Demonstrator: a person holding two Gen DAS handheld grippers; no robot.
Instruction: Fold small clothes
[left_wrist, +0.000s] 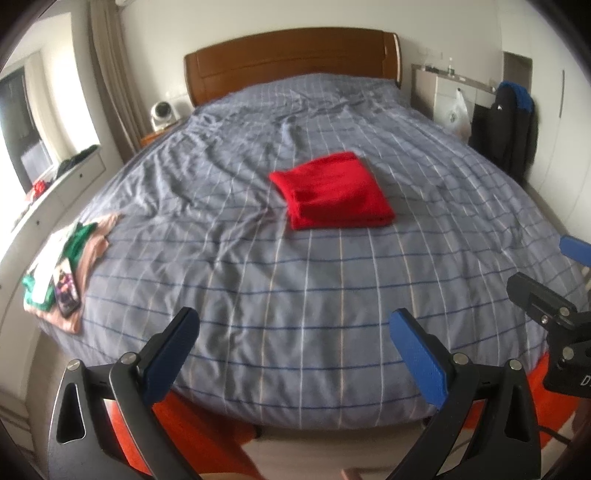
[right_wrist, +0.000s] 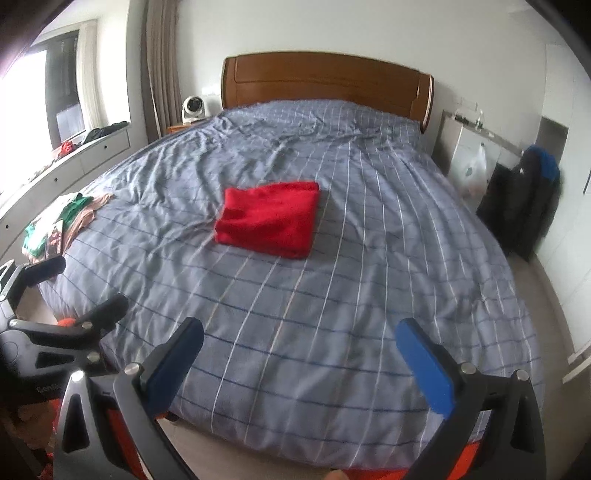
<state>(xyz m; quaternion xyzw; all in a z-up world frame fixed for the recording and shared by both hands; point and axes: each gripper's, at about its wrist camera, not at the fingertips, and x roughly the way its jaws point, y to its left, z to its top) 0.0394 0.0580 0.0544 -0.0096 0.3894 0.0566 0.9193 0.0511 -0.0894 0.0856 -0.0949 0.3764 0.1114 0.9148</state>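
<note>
red folded cloth (left_wrist: 332, 190) ahead – beyond both gaping grippers (left_wrist: 293, 345)

One red folded garment (left_wrist: 332, 190) lies on one bed (left_wrist: 295, 295) with a blue-grey checked cover, and one wooden headboard (left_wrist: 291, 61) stands behind it. At the bed's left edge sits one small heap of clothes (left_wrist: 79, 254) in which three colours can be told apart: green, pink and white; how many pieces make it up cannot be told. One phone (left_wrist: 66, 288) rests on that heap. Two grippers are visible, the left gripper (left_wrist: 295, 336) and the right gripper (right_wrist: 301, 345), each with two fingers spread wide. One white fan (right_wrist: 192, 107) stands beside the headboard, and one white plastic bag (right_wrist: 474, 170) hangs at the right.
</note>
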